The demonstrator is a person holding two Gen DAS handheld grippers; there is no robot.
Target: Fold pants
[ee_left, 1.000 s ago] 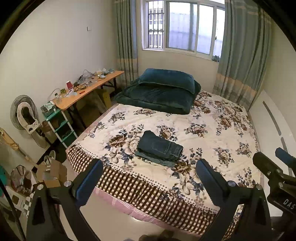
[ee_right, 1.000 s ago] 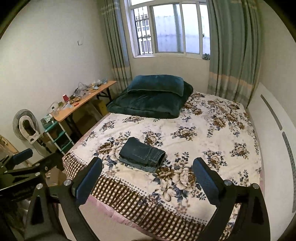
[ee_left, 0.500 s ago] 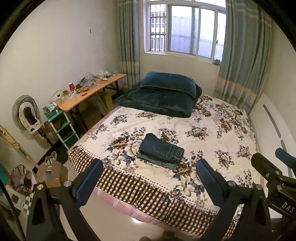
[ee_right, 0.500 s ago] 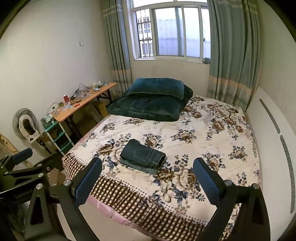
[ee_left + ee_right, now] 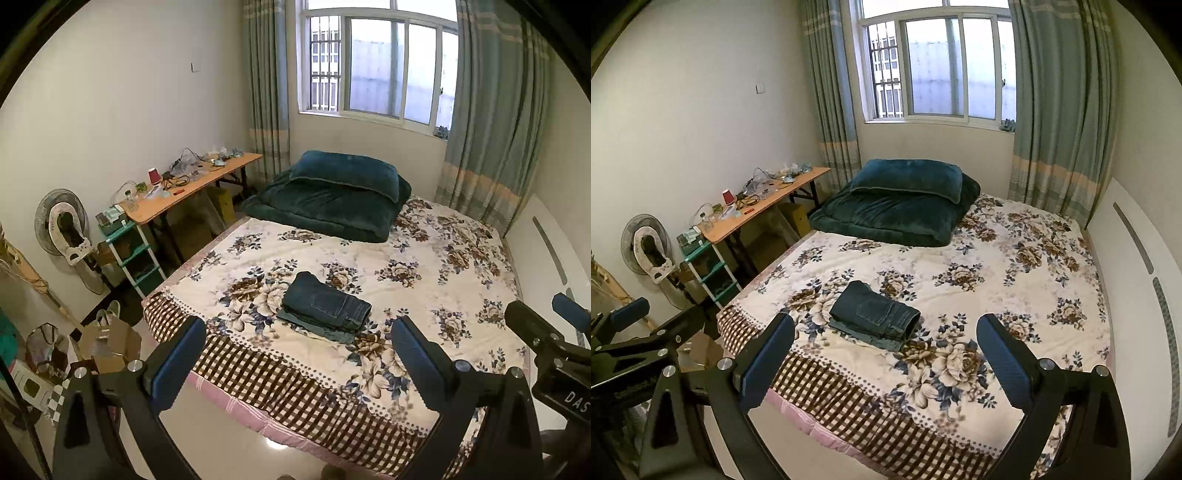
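Note:
Dark blue jeans (image 5: 325, 308) lie folded in a compact stack on the floral bedspread (image 5: 436, 295), near the foot of the bed; they also show in the right wrist view (image 5: 873, 319). My left gripper (image 5: 295, 360) is open and empty, held well back from the bed above the floor. My right gripper (image 5: 884, 356) is open and empty, also back from the bed. The right gripper shows at the right edge of the left wrist view (image 5: 554, 343), and the left gripper at the left edge of the right wrist view (image 5: 631, 339).
A dark green folded quilt with a pillow (image 5: 332, 195) lies at the head of the bed. A cluttered wooden desk (image 5: 192, 184), a green shelf cart (image 5: 129, 254), a fan (image 5: 62, 225) and boxes (image 5: 107, 343) stand on the left. A white headboard panel (image 5: 1137, 280) runs along the right.
Both grippers have drawn back and risen slightly from the bed, so the jeans look smaller and more of the room shows. The jeans have not moved.

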